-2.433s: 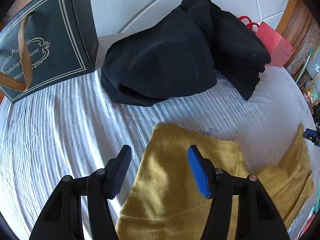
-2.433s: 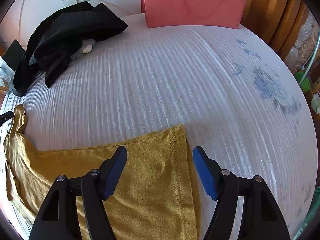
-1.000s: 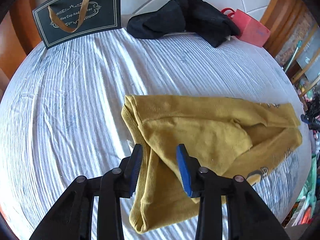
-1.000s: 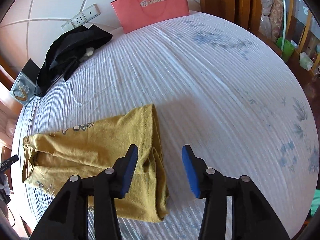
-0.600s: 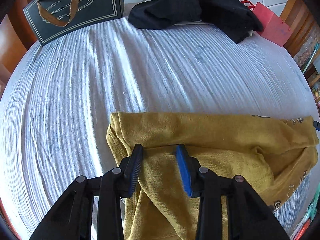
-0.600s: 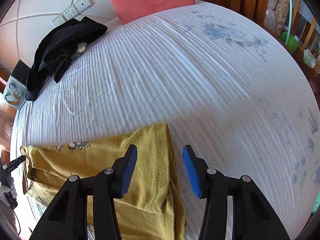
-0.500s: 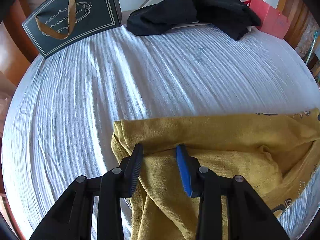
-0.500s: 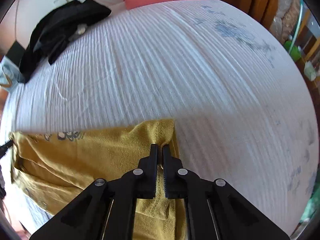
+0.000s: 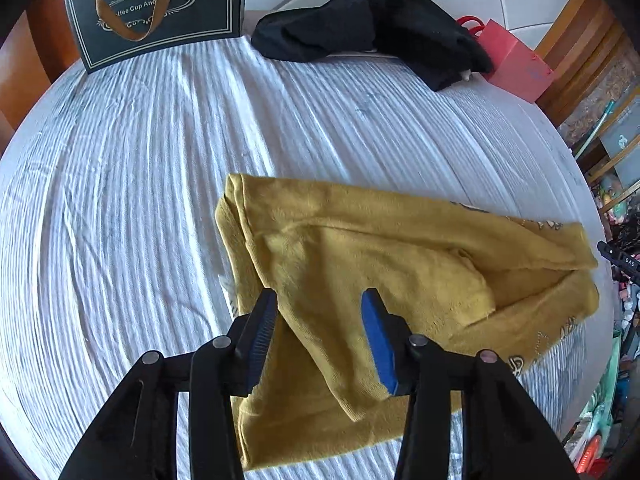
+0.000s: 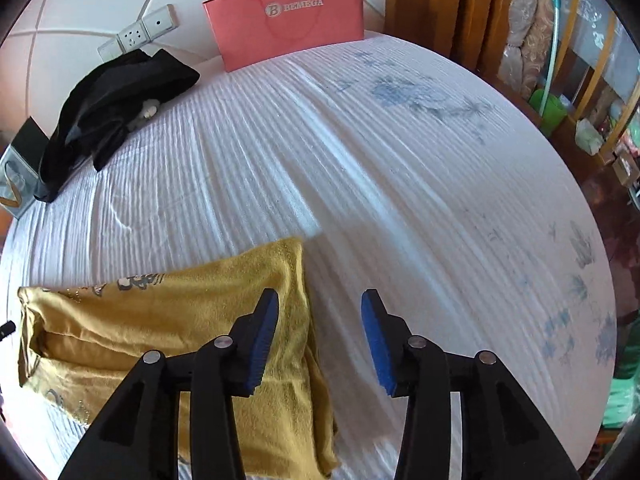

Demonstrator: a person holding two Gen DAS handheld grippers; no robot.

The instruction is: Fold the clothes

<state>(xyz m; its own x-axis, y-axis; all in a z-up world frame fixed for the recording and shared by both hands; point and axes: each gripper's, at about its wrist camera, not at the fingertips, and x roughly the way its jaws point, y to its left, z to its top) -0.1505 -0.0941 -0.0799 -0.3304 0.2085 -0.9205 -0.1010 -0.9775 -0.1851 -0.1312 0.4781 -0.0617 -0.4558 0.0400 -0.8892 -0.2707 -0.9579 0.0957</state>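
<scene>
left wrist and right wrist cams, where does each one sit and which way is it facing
Left wrist: rides the left gripper, over the mustard garment at its left end, facing the dark gift bag and wall; its open fingers show.
Right wrist: rides the right gripper, at the garment's right end, facing the pink bag; its open fingers show.
Shared: the garment, black clothes, white bedsheet, both bags.

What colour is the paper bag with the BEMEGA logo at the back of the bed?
The BEMEGA bag is coral pink with a white logo, clearest in the right wrist view.
</scene>
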